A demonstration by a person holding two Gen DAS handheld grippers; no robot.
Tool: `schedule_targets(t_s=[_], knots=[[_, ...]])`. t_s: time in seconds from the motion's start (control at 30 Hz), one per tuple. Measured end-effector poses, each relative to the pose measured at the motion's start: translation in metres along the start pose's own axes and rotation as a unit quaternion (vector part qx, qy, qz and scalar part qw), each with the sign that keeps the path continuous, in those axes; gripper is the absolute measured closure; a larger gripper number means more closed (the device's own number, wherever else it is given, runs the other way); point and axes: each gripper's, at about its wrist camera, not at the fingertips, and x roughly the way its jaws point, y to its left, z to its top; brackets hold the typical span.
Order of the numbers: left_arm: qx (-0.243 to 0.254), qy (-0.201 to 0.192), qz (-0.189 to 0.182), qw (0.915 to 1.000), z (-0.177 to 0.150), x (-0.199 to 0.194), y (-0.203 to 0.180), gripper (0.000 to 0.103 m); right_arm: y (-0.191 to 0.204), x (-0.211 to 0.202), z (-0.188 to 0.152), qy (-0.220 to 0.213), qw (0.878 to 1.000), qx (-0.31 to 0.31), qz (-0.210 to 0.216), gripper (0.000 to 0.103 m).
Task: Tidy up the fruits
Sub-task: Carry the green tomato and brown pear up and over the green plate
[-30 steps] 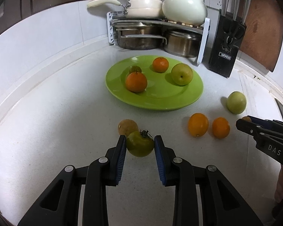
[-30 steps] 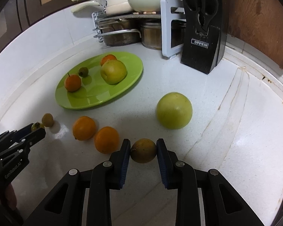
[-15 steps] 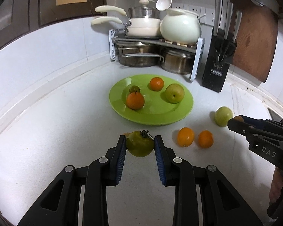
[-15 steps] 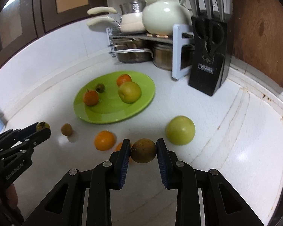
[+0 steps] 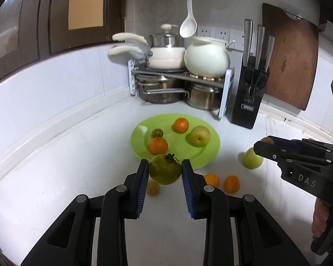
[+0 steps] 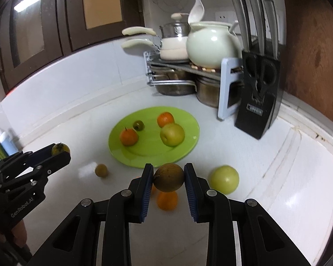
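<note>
My left gripper (image 5: 165,170) is shut on a green persimmon (image 5: 165,171) and holds it in the air in front of the green plate (image 5: 211,153). My right gripper (image 6: 168,177) is shut on a brown round fruit (image 6: 168,177), also raised above the counter. The plate holds two oranges (image 5: 181,125), a yellow-green apple (image 5: 199,135) and a small green fruit (image 5: 157,132). On the counter lie two oranges (image 5: 232,184), a green apple (image 6: 224,179) and a small brown fruit (image 6: 101,170).
A pot rack (image 5: 179,82) with pans and a white pot stands in the back corner. A black knife block (image 5: 249,102) and a wooden board (image 5: 288,66) stand at the right. White wall runs along the left.
Both grippers have risen well above the counter, each carrying its fruit. The plate and loose fruit now look farther away and lower.
</note>
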Motion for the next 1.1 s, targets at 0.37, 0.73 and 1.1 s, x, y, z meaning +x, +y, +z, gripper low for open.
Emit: schedule_targets(t_s=[0.37,0.73,1.1], knots=[[0.008,-0.033,-0.002,0.9994,0.03,0.005,0.0,0.073,0.002,0.008,0.035,-0.025,0.999,-0.006,0.019,0.073],[0.016,-0.056,0.005,0.9983,0.06,0.021,0.0,0.073,0.006,0.026,0.071,-0.047,0.998,-0.02,0.023,0.073],[0.022,-0.041,-0.005,0.9989,0.089,0.06,0.003,0.073,0.006,0.065,0.101,-0.034,0.999,-0.007,0.024,0.073]])
